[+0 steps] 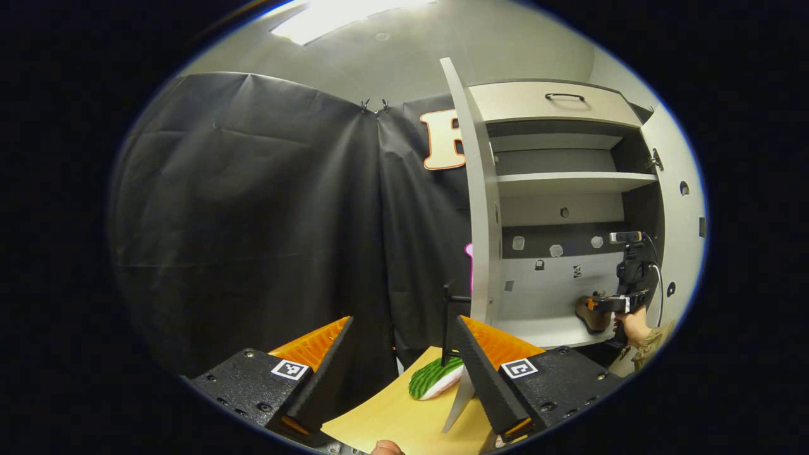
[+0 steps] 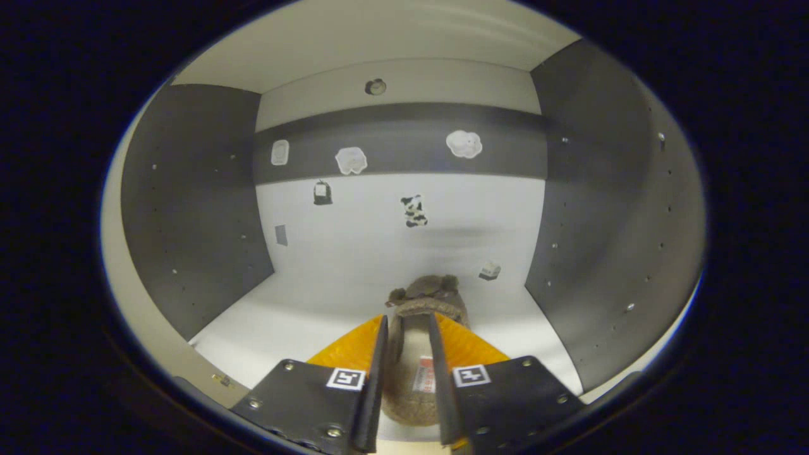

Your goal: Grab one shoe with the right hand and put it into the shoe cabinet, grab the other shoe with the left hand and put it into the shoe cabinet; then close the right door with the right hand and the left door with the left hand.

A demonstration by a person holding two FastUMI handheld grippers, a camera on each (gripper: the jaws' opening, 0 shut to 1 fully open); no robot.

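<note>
Reaching right gripper (image 2: pixel 407 385) into shoe cabinet (image 2: pixel 196 208)

The left gripper view looks from low over the tabletop (image 1: pixel 404 417) toward the open shoe cabinet (image 1: pixel 569 189), set back. The right gripper view sits inside the cabinet's lower compartment (image 2: pixel 404 234), facing its back wall; both share that compartment.

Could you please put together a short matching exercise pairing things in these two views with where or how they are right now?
Things:
1. brown shoe
2. green slipper
3. left gripper
4. left door

States:
a. lying on the wooden table
b. swung open
c. between the right gripper fingers, inside the cabinet
d. open, holding nothing

Pairs: 1-c, 2-a, 3-d, 4-b
</note>
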